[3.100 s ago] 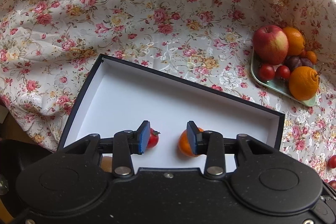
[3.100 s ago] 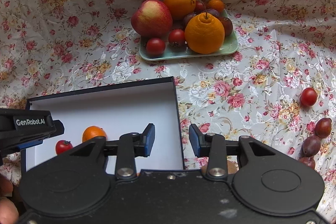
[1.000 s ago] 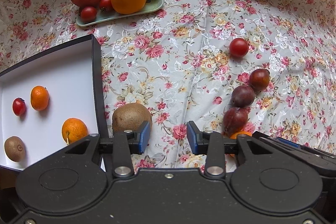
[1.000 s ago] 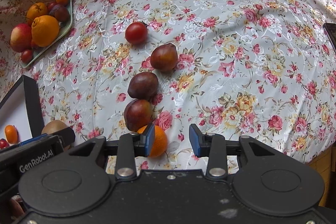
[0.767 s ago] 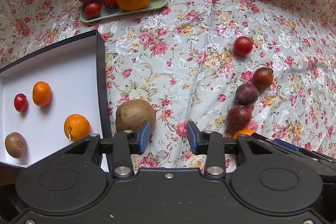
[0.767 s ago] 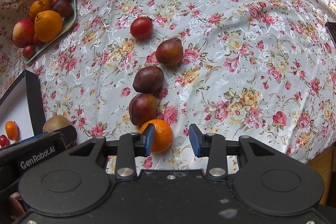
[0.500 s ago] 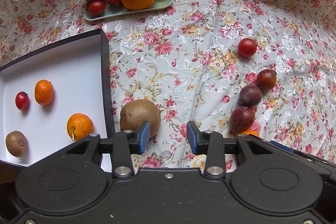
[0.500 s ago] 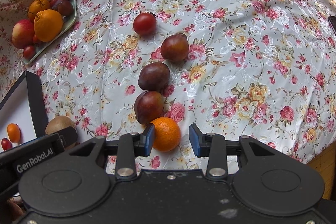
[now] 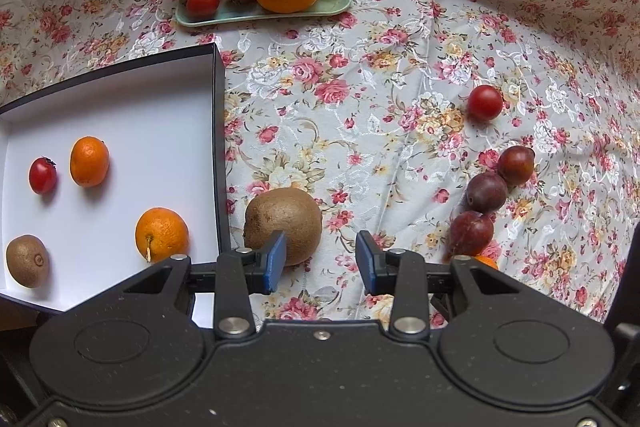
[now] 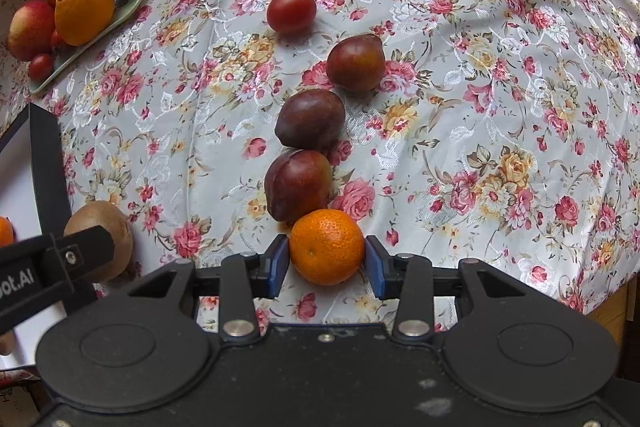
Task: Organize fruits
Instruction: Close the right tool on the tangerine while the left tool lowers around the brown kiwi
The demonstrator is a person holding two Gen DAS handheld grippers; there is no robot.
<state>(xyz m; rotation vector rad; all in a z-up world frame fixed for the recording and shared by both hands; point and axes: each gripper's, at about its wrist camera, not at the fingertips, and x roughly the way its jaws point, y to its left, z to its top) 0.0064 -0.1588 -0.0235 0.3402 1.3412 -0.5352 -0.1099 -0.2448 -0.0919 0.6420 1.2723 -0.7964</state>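
My right gripper [image 10: 326, 265] is open, and a small orange mandarin [image 10: 326, 247] sits on the cloth between its blue pads [image 10: 278, 265], which are close to its sides. Beyond it lie three dark plums [image 10: 298, 185] in a row and a red tomato [image 10: 291, 10]. My left gripper [image 9: 321, 261] is open just right of a brown kiwi [image 9: 284, 223], which its left pad partly covers. The black box with a white floor [image 9: 120, 115] holds a tomato [image 9: 42, 175], two mandarins [image 9: 89, 161] and a kiwi [image 9: 27, 261].
A pale green plate [image 9: 264, 11] at the back carries an apple, oranges, tomatoes and plums. Flowered cloth [image 9: 360, 99] covers the table and rises behind. The table's right edge [image 10: 608, 301] drops off close to my right gripper. The box wall [image 9: 219, 147] stands next to the loose kiwi.
My right gripper has moved forward, so the mandarin now lies between its fingers. The left gripper has crept closer to the loose kiwi. Both stayed open.
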